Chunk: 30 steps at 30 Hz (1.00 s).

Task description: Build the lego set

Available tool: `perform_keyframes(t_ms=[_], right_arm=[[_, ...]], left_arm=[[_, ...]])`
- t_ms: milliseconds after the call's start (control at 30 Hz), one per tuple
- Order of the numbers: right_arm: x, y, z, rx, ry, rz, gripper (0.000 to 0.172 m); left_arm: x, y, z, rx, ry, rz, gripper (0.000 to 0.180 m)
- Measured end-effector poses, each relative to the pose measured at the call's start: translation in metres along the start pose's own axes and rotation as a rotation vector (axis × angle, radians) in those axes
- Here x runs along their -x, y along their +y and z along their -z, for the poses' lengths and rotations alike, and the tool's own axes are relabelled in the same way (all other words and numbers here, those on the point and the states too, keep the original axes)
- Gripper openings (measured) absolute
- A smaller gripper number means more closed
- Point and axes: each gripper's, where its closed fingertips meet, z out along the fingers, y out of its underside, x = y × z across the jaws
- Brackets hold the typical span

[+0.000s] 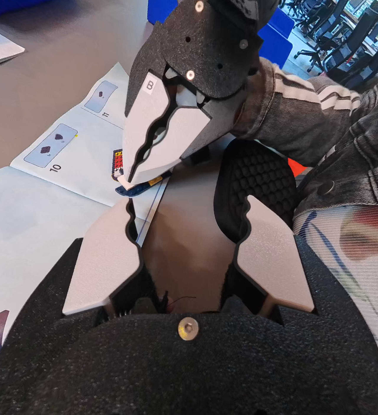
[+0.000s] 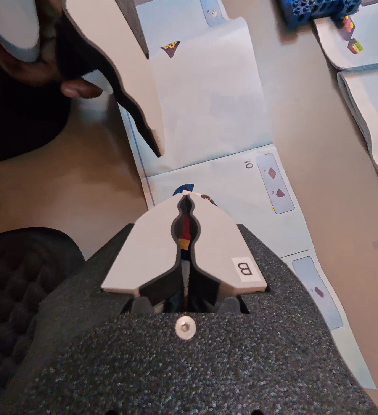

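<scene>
Most of the brick model (image 1: 138, 187) is covered by the right tongs (image 1: 130, 179); the blue crate (image 2: 318, 9) is cut off at the worktop's far edge.

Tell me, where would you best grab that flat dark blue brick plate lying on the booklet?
Probably by its thin rim, coming in low from the side. The blue plate lies flat on the booklet, so only its edges offer opposing faces. Its rounded end sticks out free; the right hand-held gripper covers the rest, with a white piece at its tips.
</scene>
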Motion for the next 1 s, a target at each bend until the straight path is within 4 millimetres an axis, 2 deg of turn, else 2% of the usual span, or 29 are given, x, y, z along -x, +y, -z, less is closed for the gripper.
perform_keyframes(t_ms=[333,533,800,867,1000], right_arm=[[0.0,0.002,-0.001,0.214,0.069,0.088,0.0],[0.001,0.002,-0.001,0.261,0.105,0.106,0.0],[0.0,-0.004,-0.001,0.133,0.099,0.063,0.0],[-0.001,-0.012,0.005,0.047,0.099,0.028,0.021],[-0.005,-0.018,0.024,-0.058,0.133,0.008,0.034]], left_arm=[[0.0,0.002,-0.001,0.003,0.009,0.004,0.09],[0.0,0.001,0.0,-0.005,-0.011,-0.023,0.09],[-0.001,-0.004,0.005,-0.059,-0.004,-0.032,0.09],[-0.001,-0.005,0.005,-0.062,0.0,-0.023,0.089],[-0.001,-0.005,0.005,-0.068,0.008,-0.015,0.089]])
